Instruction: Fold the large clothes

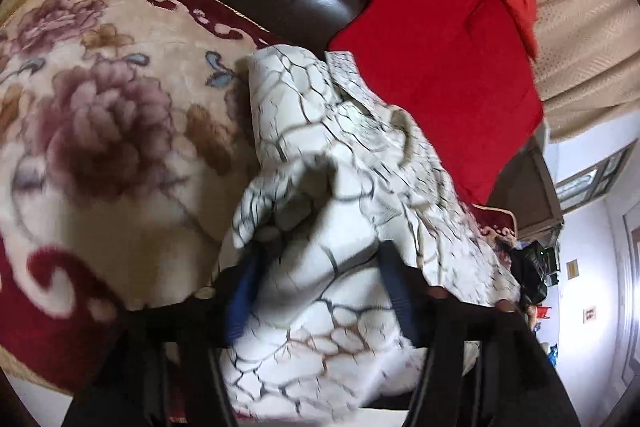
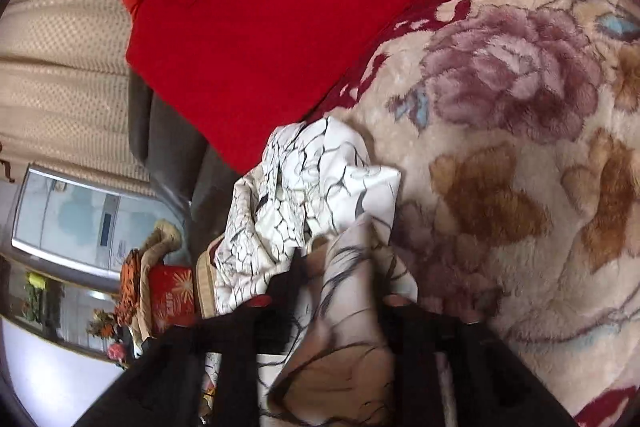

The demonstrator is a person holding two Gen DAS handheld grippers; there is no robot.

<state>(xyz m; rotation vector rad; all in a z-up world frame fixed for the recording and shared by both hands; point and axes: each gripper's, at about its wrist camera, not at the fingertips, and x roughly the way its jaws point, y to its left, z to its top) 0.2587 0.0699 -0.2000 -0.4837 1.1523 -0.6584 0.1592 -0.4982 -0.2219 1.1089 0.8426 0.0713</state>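
Left tool (image 1: pixel 316 291) clamped on white crackle-print garment (image 1: pixel 340 155), bunched above floral bed blanket (image 1: pixel 100 115). Right tool (image 2: pixel 340 291) likewise grips garment. Step: lifting to spread. Next, probably: pull edges apart, lay flat.

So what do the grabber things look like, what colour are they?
Both are chunky and black. The left gripper has two straight fingers with blue pads on their inner faces. The right gripper has black fingers too, with a small red spot near one. No cables, sleeves or hands show in either view.
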